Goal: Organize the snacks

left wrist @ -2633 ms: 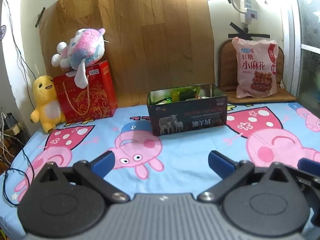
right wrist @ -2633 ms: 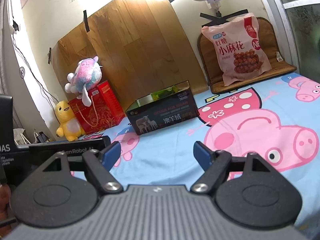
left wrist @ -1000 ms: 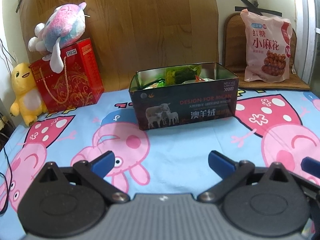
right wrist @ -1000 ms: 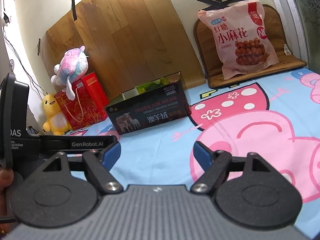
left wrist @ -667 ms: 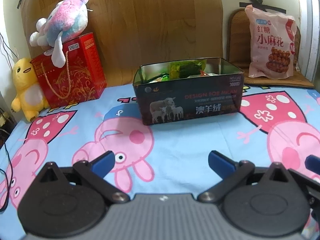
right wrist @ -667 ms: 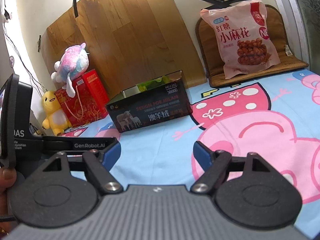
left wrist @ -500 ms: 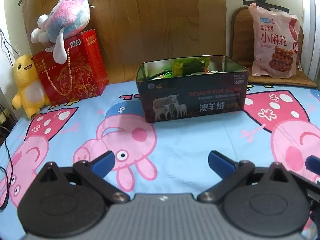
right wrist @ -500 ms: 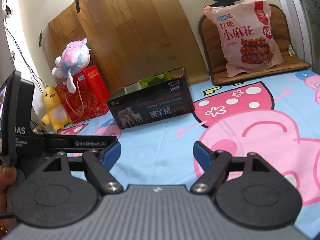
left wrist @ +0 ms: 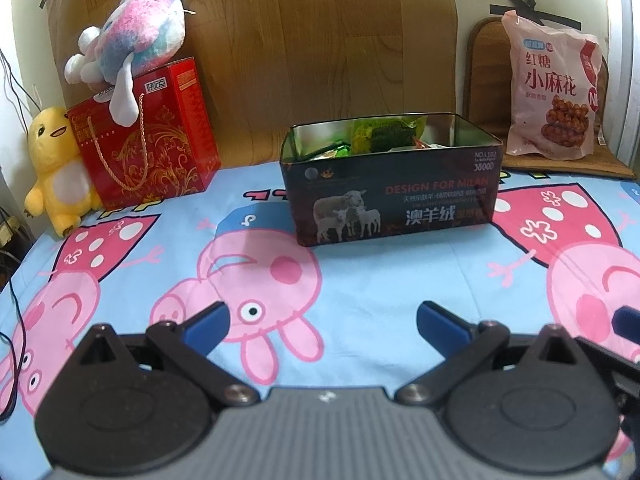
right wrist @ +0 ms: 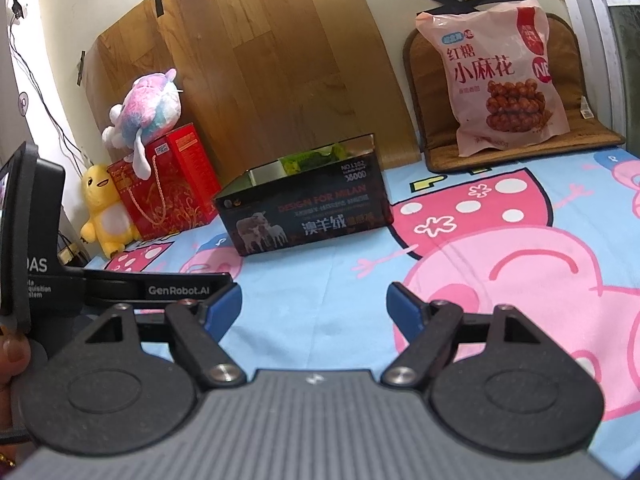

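Observation:
A dark open tin box (left wrist: 394, 204) (right wrist: 308, 216) with sheep printed on its side stands on the cartoon-pig sheet, and small green snack packets (left wrist: 382, 132) show over its rim. A large pink snack bag (left wrist: 554, 92) (right wrist: 502, 80) leans on a brown cushion at the back right. My left gripper (left wrist: 322, 322) is open and empty, well short of the box. My right gripper (right wrist: 314, 304) is open and empty too, with the box ahead to its left. The left gripper's body (right wrist: 120, 286) shows at the left of the right wrist view.
A red gift bag (left wrist: 146, 136) with a pastel plush toy (left wrist: 132, 40) on it stands at the back left, beside a yellow plush duck (left wrist: 56, 164). A wooden panel (left wrist: 320, 40) leans on the wall behind. A person's fingers (right wrist: 12, 356) hold the left device.
The box has drifted a little right in both views and the views have tilted slightly. Both grippers stay open and empty.

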